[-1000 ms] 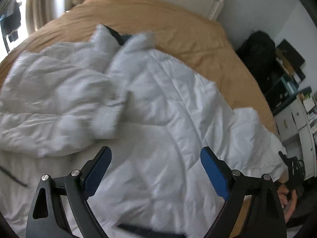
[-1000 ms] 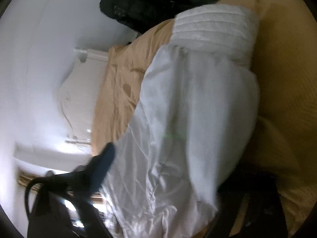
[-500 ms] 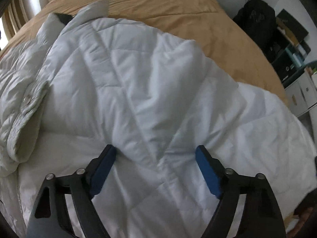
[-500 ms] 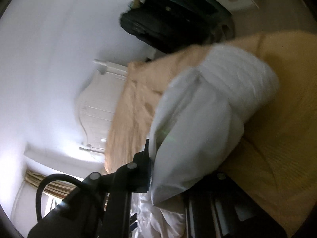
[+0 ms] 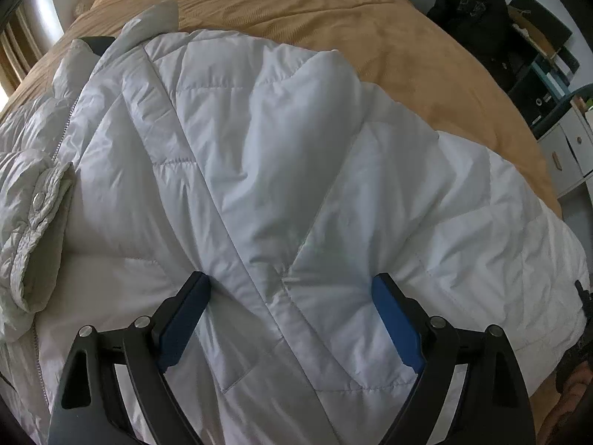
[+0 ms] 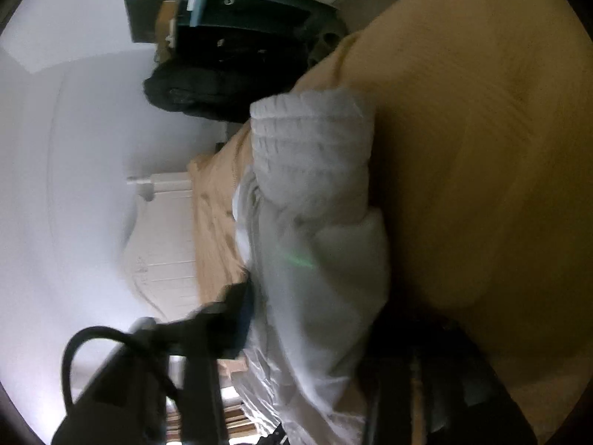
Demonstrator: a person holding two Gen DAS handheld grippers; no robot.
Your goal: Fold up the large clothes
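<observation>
A white quilted puffer jacket lies spread over a tan bed cover. My left gripper points steeply down onto the jacket's body. Its jaws are wide and opening, the blue pads resting on the fabric either side of a diagonal seam, pinching nothing. One sleeve with a snap-button cuff lies folded at the left. In the right wrist view my right gripper is rolled sideways and holds the other sleeve. That sleeve's ribbed cuff hangs past the tips. These jaws are opening, with the sleeve still filling the gap.
A black backpack and dark shelves sit beyond the bed's far right corner, with white drawers beside them. A white headboard stands against the wall. Bare tan bed cover lies beside the sleeve. A hand shows at the lower right edge.
My left gripper came down onto the jacket's body and stopped there. My right gripper closed on the sleeve, rolled, and carried it along so the cuff now hangs free.
</observation>
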